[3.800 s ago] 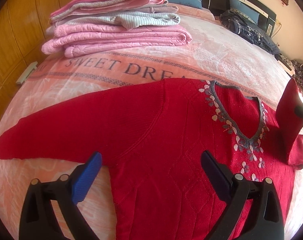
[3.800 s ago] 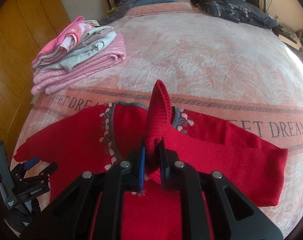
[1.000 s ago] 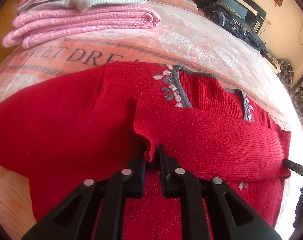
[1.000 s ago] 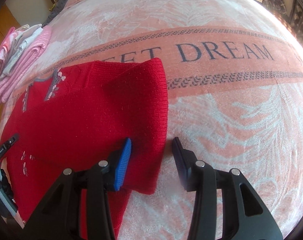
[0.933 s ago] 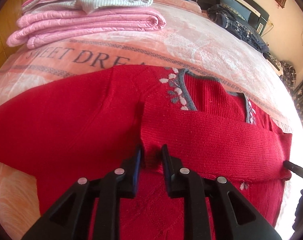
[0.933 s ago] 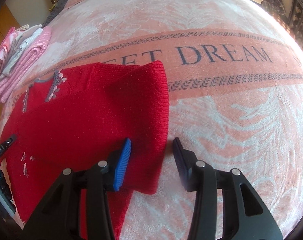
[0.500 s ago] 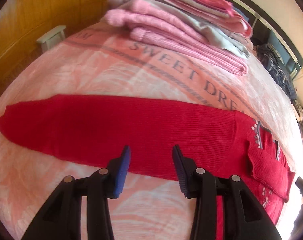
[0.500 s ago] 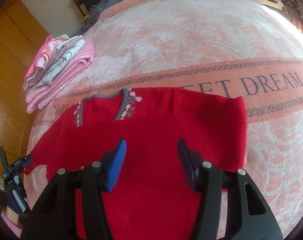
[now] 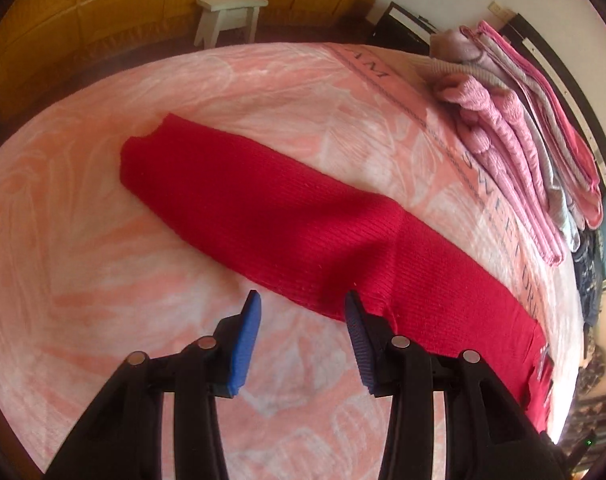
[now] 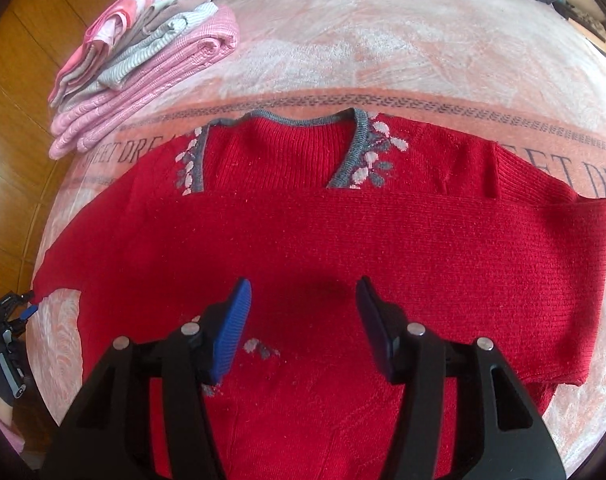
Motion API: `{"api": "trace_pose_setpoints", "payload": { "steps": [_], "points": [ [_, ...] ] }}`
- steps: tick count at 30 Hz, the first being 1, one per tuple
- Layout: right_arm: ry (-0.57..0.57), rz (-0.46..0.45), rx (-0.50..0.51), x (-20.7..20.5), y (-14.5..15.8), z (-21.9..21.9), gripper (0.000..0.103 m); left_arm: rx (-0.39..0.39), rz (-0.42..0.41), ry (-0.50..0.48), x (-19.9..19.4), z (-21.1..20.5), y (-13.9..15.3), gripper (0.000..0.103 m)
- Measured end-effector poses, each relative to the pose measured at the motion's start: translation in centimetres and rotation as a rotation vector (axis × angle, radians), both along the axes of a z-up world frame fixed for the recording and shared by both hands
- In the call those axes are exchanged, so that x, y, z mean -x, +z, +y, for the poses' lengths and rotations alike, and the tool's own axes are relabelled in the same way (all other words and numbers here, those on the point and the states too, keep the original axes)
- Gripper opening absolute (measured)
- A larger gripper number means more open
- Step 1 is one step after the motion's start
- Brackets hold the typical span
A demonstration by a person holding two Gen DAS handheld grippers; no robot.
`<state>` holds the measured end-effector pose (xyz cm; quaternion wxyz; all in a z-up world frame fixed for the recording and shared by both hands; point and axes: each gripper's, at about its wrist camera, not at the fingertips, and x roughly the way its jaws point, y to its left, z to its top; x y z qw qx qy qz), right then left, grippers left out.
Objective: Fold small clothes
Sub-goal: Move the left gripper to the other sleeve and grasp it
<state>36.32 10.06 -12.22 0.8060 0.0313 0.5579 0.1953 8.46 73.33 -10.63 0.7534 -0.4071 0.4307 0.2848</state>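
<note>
One sleeve folded, one still to go.
We've got the red sweater [image 10: 303, 240] flat on the bed [image 9: 103, 280]; our left gripper [image 9: 299, 312], jaws apart, hovers by the outstretched sleeve [image 9: 243, 208], which we'd pinch next; right gripper [image 10: 303, 300] hangs empty, jaws apart, over the chest.

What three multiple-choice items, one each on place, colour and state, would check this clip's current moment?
1. Where is the stack of folded clothes relative to the red sweater, seen from the right wrist?
A. upper left
B. lower right
C. on top of it

2. What colour trims the sweater's neckline?
A. yellow
B. grey
C. white

3. How are the left tongs?
A. shut on the sleeve
B. shut, empty
C. open, empty

Answers: 1 A, the stack lies beyond the left shoulder. 2 B, a grey band edges the V. 3 C, blanket shows between the pads.
</note>
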Motion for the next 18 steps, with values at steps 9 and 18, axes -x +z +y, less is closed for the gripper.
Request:
{"api": "trace_pose_setpoints", "payload": {
  "steps": [9, 18],
  "points": [
    [0.006, -0.016, 0.035, -0.2, -1.2, 0.8, 0.060, 0.104, -0.145, 0.094, 0.3, 4.5, -2.6, 0.044],
    [0.023, -0.035, 0.047, 0.2, -1.2, 0.9, 0.062, -0.026, -0.124, 0.026, -1.3, 3.9, -1.7, 0.005]
  ]
}}
